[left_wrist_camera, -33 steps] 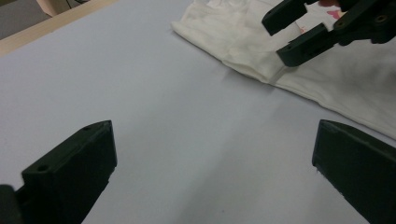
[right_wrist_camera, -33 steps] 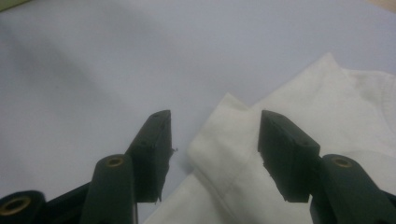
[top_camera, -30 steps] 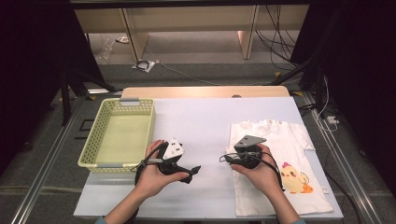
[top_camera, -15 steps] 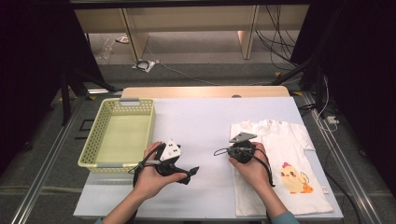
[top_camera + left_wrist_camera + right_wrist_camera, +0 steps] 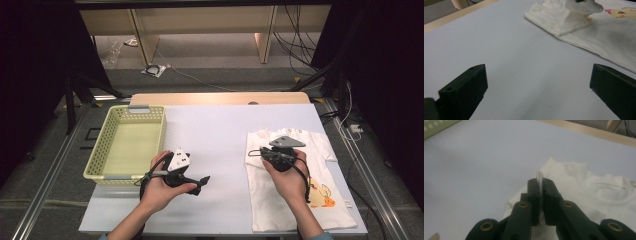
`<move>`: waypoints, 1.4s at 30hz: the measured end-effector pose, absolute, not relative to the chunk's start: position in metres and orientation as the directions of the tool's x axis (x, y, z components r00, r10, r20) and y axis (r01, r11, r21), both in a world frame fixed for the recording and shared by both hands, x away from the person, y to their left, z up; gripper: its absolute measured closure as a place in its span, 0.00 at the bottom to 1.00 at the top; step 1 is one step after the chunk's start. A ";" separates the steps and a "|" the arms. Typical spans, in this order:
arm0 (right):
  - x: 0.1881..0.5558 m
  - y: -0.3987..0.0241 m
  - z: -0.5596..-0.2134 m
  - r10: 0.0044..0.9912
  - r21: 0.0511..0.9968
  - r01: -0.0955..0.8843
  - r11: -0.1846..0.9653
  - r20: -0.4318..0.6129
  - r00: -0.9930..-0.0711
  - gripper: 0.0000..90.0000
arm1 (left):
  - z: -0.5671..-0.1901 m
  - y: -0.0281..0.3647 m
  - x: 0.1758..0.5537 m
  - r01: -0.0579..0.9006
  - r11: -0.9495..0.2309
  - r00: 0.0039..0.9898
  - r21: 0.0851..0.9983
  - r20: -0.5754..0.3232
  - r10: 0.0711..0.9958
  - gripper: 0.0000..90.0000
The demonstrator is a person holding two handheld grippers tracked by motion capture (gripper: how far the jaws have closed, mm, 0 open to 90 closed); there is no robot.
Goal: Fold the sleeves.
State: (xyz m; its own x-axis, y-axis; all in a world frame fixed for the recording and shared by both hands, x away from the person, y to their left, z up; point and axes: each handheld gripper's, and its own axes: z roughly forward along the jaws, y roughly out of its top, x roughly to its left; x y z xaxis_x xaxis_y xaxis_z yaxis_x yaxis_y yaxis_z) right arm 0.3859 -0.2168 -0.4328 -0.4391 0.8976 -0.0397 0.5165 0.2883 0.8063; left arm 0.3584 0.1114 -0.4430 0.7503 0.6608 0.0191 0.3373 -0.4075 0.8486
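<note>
Since earlier: right gripper [image 5: 540, 185] moved to shirt [image 5: 330, 200] sleeve, jaws just closed, pinching fabric. Left gripper [image 5: 537, 82] wide open, empty. Basket [image 5: 107, 150] empty; shirt unfolded, prob. just starting.

Left gripper [image 5: 202, 179] low over table, held in left hand [image 5: 162, 187], jaws spread wide, nothing between them. Right gripper [image 5: 540, 182] in right hand [image 5: 287, 175], jaws just closed, pinching a thin white fold of shirt [image 5: 579, 187] between pads. Both forearms enter from bottom edge.
</note>
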 end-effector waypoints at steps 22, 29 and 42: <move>0.341 -0.319 -0.436 0.989 0.793 0.596 0.122 -0.048 -0.139 0.93 | -0.443 0.114 0.360 0.339 -0.400 0.741 0.852 0.020 0.671 0.02; 0.334 -0.335 -0.451 0.992 0.738 0.664 0.115 -0.056 -0.111 0.90 | -0.443 0.114 0.360 0.340 -0.398 0.740 0.852 0.018 0.672 0.02; 0.326 -0.359 -0.456 0.995 0.685 0.725 0.075 -0.097 -0.012 0.85 | -0.443 0.114 0.360 0.341 -0.394 0.740 0.854 0.015 0.672 0.02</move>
State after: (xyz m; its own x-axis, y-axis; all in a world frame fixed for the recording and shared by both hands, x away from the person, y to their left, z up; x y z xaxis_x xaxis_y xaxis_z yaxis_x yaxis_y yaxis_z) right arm 0.3256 -0.3586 -0.4561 -0.0118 0.9952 -0.0970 0.7250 0.0753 0.6846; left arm 0.3601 0.1141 -0.4430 0.7400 0.6724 0.0145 0.3409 -0.3936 0.8538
